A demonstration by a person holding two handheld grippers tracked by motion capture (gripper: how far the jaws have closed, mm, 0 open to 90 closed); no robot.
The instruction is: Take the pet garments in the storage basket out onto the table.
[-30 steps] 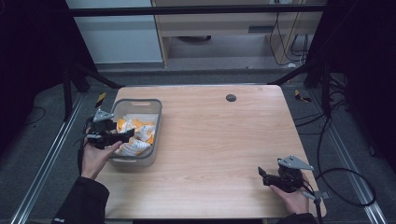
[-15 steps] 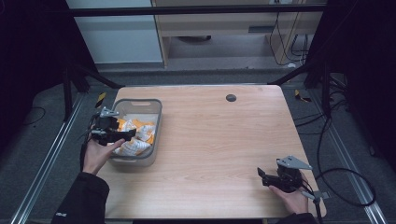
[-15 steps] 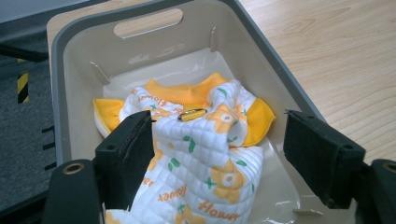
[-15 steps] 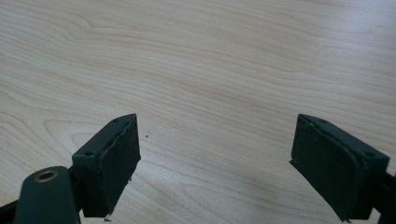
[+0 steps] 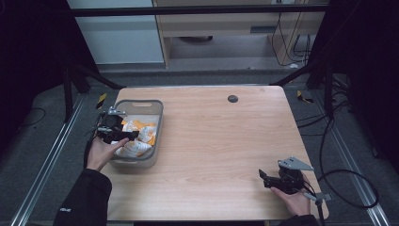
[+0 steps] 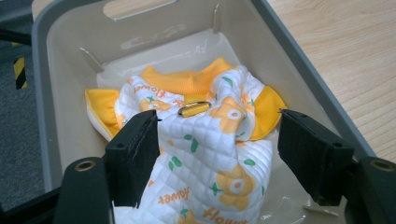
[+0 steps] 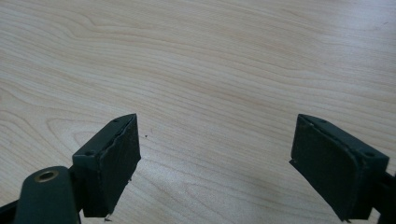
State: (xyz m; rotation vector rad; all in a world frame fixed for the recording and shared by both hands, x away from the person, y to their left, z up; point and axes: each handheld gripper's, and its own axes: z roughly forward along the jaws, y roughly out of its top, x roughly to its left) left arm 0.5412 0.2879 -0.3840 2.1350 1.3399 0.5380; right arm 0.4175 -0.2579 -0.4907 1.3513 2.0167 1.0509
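Closing left gripper point(image 6: 217, 154) around quilted floral garment point(image 6: 205, 154) in grey bin point(image 5: 157, 117) at desk's left edge; jaws just narrowing, left pad touching, right clear. Centering on the thick fold first. Right gripper point(image 7: 215, 163) idling wide near right corner.

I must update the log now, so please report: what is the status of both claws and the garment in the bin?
Left claw closing around quilted garment, not yet gripping. Right claw open over bare table. Garment inside grey bin; nothing blocking.
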